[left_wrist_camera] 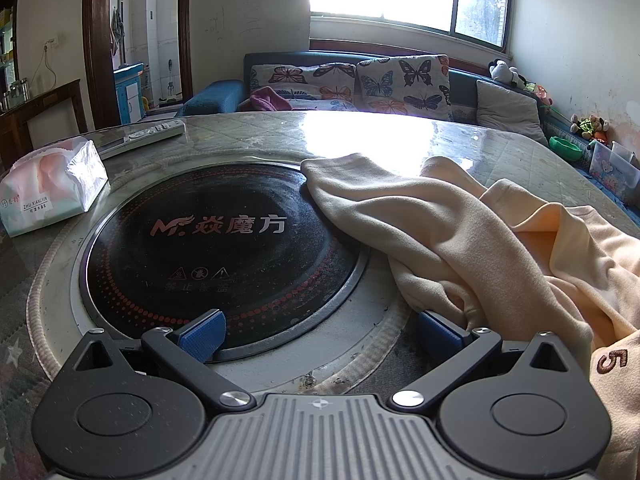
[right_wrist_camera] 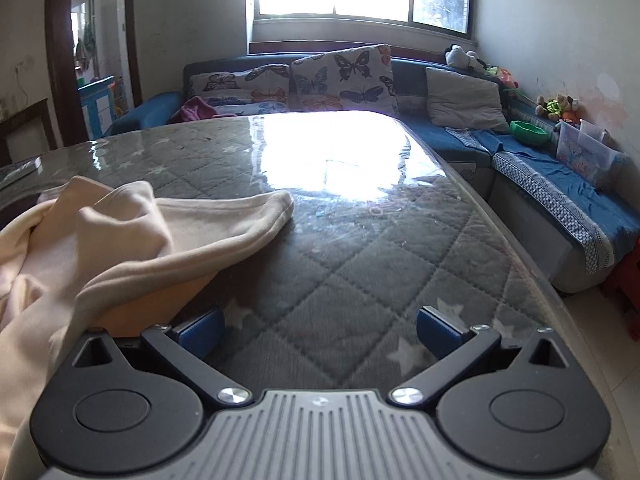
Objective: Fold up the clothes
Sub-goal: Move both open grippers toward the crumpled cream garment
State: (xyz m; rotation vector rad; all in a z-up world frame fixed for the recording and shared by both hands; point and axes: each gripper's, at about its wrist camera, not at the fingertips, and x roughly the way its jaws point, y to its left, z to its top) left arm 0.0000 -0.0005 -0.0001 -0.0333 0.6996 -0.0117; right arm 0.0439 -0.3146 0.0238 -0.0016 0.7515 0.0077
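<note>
- Blue-padded jaws of the left gripper point(left_wrist_camera: 320, 334) stand wide over a round black induction hob point(left_wrist_camera: 216, 248) sunk in the table, holding nothing.
- Equally wide and empty, the right gripper point(right_wrist_camera: 320, 332) hovers over the quilted, star-printed table cover point(right_wrist_camera: 360, 280) under glossy film.
- Between them lies a crumpled cream fleece sweatshirt point(left_wrist_camera: 460, 240), soft and matte, one sleeve across the hob's rim.
- Best approach, likely: pinch opposite edges and spread it flat before any fold.
- A tissue pack point(left_wrist_camera: 48, 188) sits well apart.
</note>
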